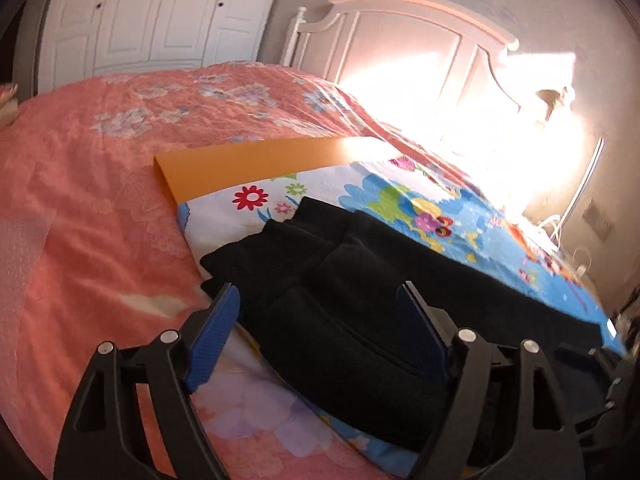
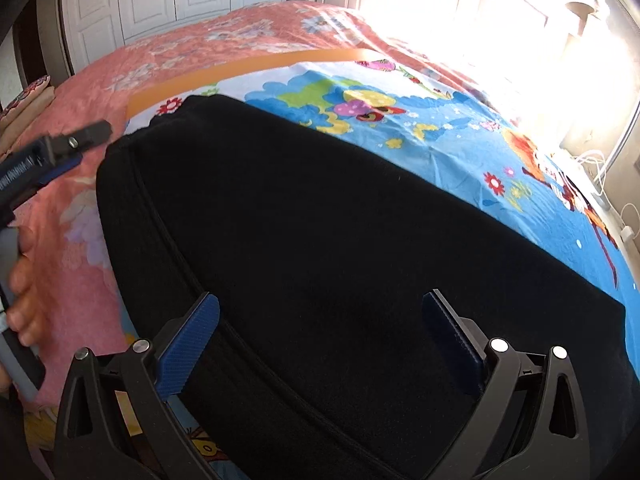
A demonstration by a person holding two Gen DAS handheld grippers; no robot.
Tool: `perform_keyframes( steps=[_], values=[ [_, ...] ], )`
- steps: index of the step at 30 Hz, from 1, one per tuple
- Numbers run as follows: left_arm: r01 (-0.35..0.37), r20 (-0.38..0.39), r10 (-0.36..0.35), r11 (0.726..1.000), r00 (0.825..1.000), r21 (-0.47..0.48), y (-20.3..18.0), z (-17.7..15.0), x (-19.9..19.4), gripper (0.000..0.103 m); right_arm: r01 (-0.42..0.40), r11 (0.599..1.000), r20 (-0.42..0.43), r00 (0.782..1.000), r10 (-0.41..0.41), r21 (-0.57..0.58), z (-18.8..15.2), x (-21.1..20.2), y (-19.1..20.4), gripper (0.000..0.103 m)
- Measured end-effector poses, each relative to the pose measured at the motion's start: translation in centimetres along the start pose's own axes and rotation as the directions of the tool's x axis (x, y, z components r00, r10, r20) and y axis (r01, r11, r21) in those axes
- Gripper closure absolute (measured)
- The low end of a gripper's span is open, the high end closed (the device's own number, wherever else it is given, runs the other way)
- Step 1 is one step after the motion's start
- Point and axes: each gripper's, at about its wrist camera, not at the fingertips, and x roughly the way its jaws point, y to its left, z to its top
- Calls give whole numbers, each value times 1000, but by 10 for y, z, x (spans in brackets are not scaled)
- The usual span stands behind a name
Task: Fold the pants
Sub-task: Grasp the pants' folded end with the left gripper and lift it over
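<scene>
Black pants (image 2: 320, 220) lie folded on a bright cartoon-print cloth (image 2: 440, 128) spread on the bed. In the left wrist view the pants (image 1: 360, 300) show bunched, layered folds at their end. My left gripper (image 1: 320, 300) hovers over that end with its blue pads wide apart and nothing pressed between them. My right gripper (image 2: 320, 308) is open too, just above the broad flat part of the pants. The left gripper (image 2: 60, 148) and the hand holding it appear at the left edge of the right wrist view.
An orange board (image 1: 240, 160) lies under the far edge of the cartoon cloth. The pink floral bedspread (image 1: 80, 200) extends to the left. A white headboard (image 1: 400, 40) and white wardrobe doors (image 1: 160, 12) stand behind. Strong sunlight washes out the right side, where cables (image 2: 596, 168) lie.
</scene>
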Motion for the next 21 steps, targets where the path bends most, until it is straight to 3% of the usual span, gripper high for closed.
perform_keyframes(
  steps=[2, 4, 5, 7, 10, 13, 16, 18, 21],
  values=[
    [96, -11, -102, 964, 995, -248, 46, 9, -4, 25, -31, 999, -4, 1000, 31, 31, -3, 3, -6, 5],
    [156, 4, -169, 895, 986, -417, 85, 12, -5, 37, -19, 1000, -1, 1000, 19, 15, -4, 2, -2, 5],
    [174, 13, -192, 858, 981, -483, 100, 10, -5, 39, -15, 1000, -8, 1000, 15, 23, -4, 3, -2, 5],
    [215, 20, -248, 796, 969, -566, 119, 5, 0, 42, -7, 1000, -34, 999, 8, 29, -2, 2, -1, 5],
    [279, 13, -343, 743, 939, -608, 123, -3, 15, 47, -30, 1000, -84, 996, 31, 5, 3, 0, 3, 5],
    [280, -15, -375, 717, 927, -638, 122, -8, 31, 49, -95, 995, -81, 992, 95, 7, 15, -6, 3, 6],
    [275, -27, -393, 690, 919, -669, 123, -14, 43, 50, -62, 998, -28, 998, 62, 14, 29, -11, -3, 5],
    [262, -51, -397, 693, 916, -672, 123, -16, 51, 50, -18, 1000, -12, 1000, 18, 23, 38, -7, -10, 5],
    [271, -58, -410, 697, 910, -664, 123, -13, 60, 58, 48, 999, 23, 999, -48, 10, 55, 1, -18, 5]
  ],
)
